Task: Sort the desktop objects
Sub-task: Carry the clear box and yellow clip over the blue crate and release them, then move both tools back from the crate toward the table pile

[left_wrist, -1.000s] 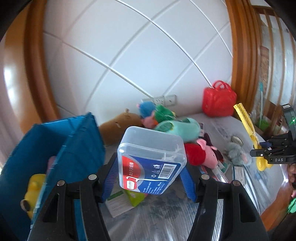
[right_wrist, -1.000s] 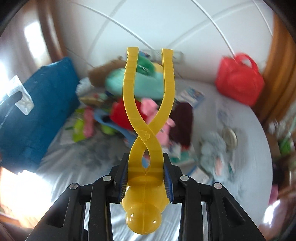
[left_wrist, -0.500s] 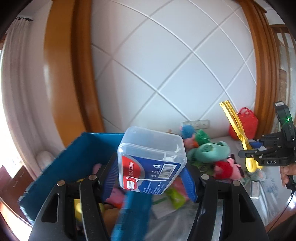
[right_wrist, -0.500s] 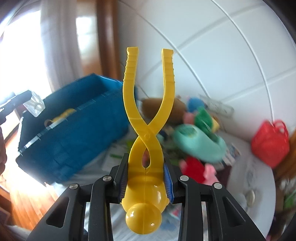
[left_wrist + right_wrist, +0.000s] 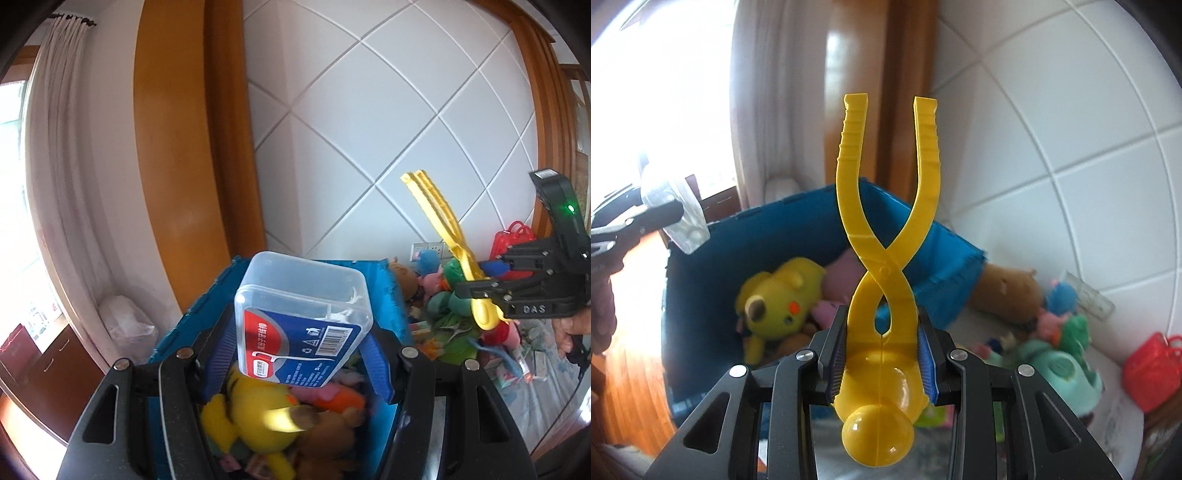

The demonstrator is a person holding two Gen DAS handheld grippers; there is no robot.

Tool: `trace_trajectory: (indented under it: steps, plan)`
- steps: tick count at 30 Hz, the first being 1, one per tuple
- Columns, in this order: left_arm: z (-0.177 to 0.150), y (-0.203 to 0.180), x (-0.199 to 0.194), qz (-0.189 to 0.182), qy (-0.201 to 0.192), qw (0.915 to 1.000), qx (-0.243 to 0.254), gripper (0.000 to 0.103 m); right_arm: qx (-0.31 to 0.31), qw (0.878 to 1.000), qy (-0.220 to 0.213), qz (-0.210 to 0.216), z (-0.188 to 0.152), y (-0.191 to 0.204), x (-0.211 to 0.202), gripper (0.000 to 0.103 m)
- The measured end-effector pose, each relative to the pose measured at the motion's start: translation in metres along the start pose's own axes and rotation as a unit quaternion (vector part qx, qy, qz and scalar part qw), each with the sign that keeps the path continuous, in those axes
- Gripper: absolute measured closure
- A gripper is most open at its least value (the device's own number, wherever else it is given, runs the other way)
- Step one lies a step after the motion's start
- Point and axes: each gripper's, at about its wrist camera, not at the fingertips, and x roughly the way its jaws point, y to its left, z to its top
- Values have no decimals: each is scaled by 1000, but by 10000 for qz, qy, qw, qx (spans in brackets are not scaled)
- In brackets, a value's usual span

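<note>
Over the last second both wrist views are swinging off the cluttered tabletop and onto the blue bin (image 5: 384, 284), which is now filling the lower middle of each picture where before it was sitting off to one side. That is suggesting both carried things are being brought to the bin for dropping, though nothing is being let go here.

The bin is already holding soft toys: a yellow plush (image 5: 775, 295) is lying against its near wall with pink and brown ones beside it. The pile of toys still on the table (image 5: 1067, 332) is sitting just past the bin's far corner, with a red handbag (image 5: 1152, 373) at the edge, so sorting is looking only partly done.

The left gripper (image 5: 299, 350) is clamping the clear floss-pick box (image 5: 303, 317) between its blue pads, and the box is hanging directly above the bin's contents, tilted slightly back. The right gripper (image 5: 882, 358) is squeezing the yellow snowball-maker tongs (image 5: 886, 236) just above their ball mould, handles pointing up and away toward the bin. Seen from the left wrist, the right gripper is hovering above the toy pile, beside the bin rather than over it, with the person's hand (image 5: 569, 328) showing behind it.
</note>
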Motion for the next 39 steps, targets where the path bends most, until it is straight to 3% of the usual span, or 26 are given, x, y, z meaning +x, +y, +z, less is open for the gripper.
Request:
trace_trajectory:
  steps: [11,19,20,22,23,39]
  plan:
    - [-9,56,19,-95,167,9998,-65,42,4,9996,257,118,44,42,80,71]
    - [-10,53,27,-112,209,9997,12,39,-6,9992,383,149,60,51,105,70]
    - [-11,53,30,-69,251,9997,27,22,-29,9989,452,109,62,52,110,67]
    - [-13,52,34,25,337,9994,57,0,-63,9987,509,22,64,55,117,24]
    - [-15,53,36,20,360,9993,54,0,-73,9988,487,-26,64,55,119,0]
    - [-20,41,23,-168,433,9989,-3,0,181,9991,385,13,33,48,91,1]
